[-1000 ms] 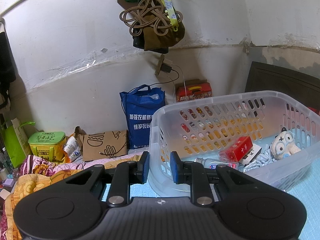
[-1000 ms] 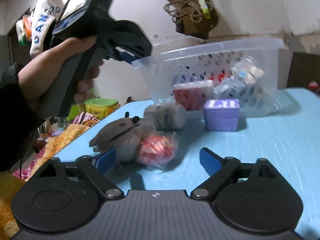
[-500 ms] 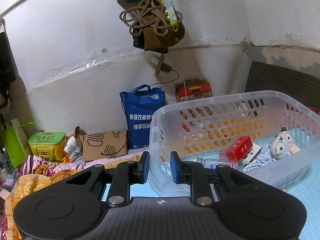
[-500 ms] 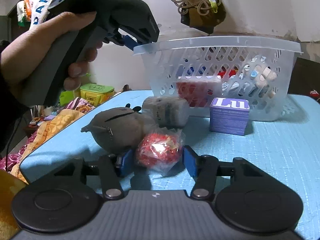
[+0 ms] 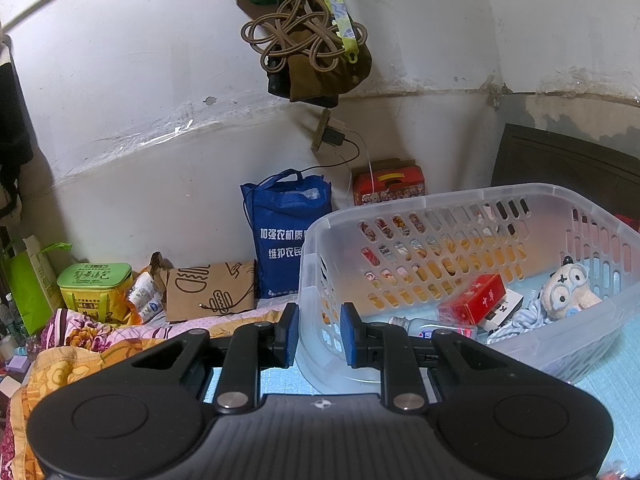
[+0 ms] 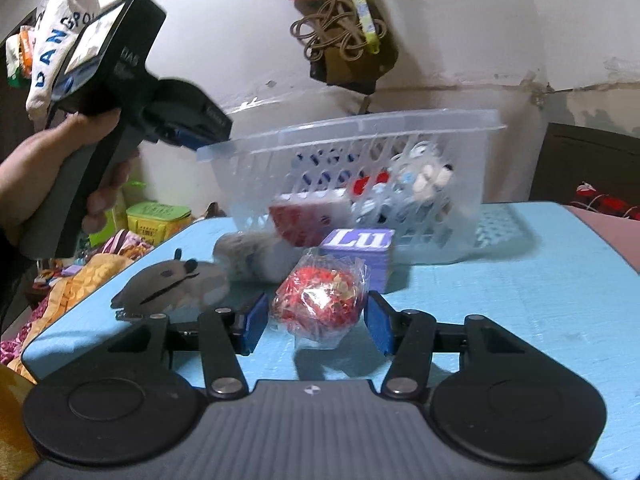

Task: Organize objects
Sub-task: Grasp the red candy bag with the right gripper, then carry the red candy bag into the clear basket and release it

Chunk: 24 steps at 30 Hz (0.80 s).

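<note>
Right wrist view: we see the right gripper (image 6: pixel 316 322) with its blue pads on either side of a red ball in clear wrapping (image 6: pixel 320 300). The pads sit against the crinkled wrap on both sides; jaws closed on the wrapped ball, which appears lifted off the blue tabletop (image 6: pixel 520 320) with its shadow beneath it.

Just beyond the ball we note a purple box (image 6: pixel 362 250) lettered "Lu", a grey plush toy (image 6: pixel 172 284) to the left, and a whitish roll (image 6: pixel 248 254) behind the plush, blurred. All three rest on the table in front of the clear plastic basket (image 6: pixel 352 136).

The left gripper (image 6: pixel 188 138), held in the person's left hand (image 6: pixel 52 172), has its tip at the basket's left rim.

Left wrist view: left gripper (image 5: pixel 319 334) jaws stand a narrow gap apart, with the basket's (image 5: pixel 440 200) near corner wall between the pads. We cannot tell whether the pads press the plastic.

Basket contents: a red packet (image 5: pixel 472 298), a pale plush figure (image 5: pixel 568 294), a small clear bottle (image 5: pixel 424 326), and a striped cloth (image 5: pixel 520 318).
</note>
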Motion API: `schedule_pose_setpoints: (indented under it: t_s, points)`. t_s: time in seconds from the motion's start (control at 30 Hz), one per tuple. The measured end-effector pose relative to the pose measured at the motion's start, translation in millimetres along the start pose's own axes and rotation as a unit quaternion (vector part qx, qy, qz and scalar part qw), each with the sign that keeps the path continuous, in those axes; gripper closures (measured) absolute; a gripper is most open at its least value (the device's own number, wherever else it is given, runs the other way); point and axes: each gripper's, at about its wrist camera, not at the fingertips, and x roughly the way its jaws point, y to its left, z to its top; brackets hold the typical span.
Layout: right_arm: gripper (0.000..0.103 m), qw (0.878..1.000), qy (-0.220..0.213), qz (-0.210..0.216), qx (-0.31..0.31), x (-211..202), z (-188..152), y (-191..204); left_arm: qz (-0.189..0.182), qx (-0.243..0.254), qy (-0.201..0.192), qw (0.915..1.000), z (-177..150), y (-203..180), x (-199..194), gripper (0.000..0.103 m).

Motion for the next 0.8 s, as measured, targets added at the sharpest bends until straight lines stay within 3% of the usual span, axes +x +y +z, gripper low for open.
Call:
schedule_pose_setpoints:
  t_s: [0.47,0.8]
  points:
    - [0.047,0.998,-0.062,0.010,0.014,-33.1,58.8,-25.2,0.000,0.000,0.000,1.0000,0.0,-0.3,-0.3,0.078]
    - [0.047,0.996,-0.077,0.041,-0.016,-16.9,119.2,-21.2,0.000,0.000,0.000,1.0000,0.1,-0.4,-0.2,0.078]
